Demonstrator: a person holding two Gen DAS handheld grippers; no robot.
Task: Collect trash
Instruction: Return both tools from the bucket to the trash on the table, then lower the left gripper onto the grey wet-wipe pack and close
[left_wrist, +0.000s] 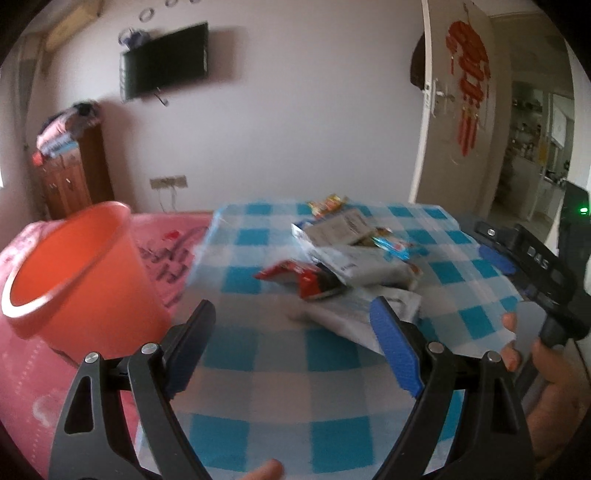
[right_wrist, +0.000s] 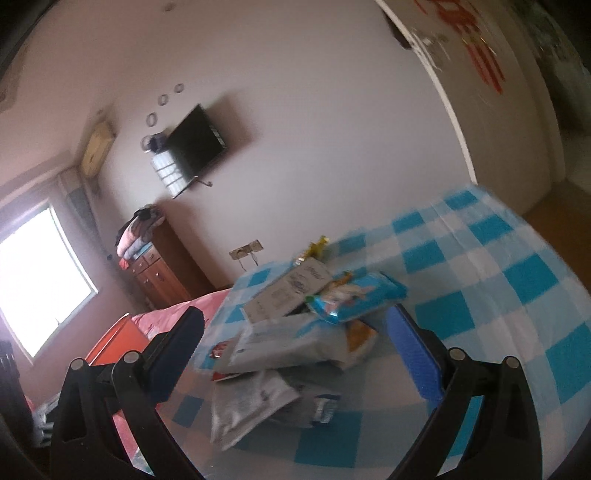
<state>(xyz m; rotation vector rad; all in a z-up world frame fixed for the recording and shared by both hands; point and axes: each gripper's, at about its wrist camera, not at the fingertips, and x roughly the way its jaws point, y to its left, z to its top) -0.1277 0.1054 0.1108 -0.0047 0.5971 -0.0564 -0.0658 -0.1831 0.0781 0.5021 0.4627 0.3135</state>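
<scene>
A pile of trash lies on a blue-and-white checked cloth (left_wrist: 258, 354): a red wrapper (left_wrist: 301, 278), grey-white bags (left_wrist: 354, 264), a card box (left_wrist: 340, 227) and a yellow-red packet (left_wrist: 327, 203). An orange bucket (left_wrist: 81, 280) stands left of the cloth. My left gripper (left_wrist: 293, 319) is open and empty, above the cloth just short of the pile. My right gripper (right_wrist: 295, 332) is open and empty, straddling the pile from above: a grey bag (right_wrist: 288, 345), a blue packet (right_wrist: 354, 299), a silver bag (right_wrist: 247, 402). It also shows at the right in the left wrist view (left_wrist: 532, 266).
The cloth (right_wrist: 517, 280) covers a table beside a pink bedspread (left_wrist: 29, 387). The bucket's edge (right_wrist: 114, 339) shows left in the right wrist view. A wooden cabinet (left_wrist: 70, 177), a wall TV (left_wrist: 164, 61) and an open door (left_wrist: 454, 103) stand behind.
</scene>
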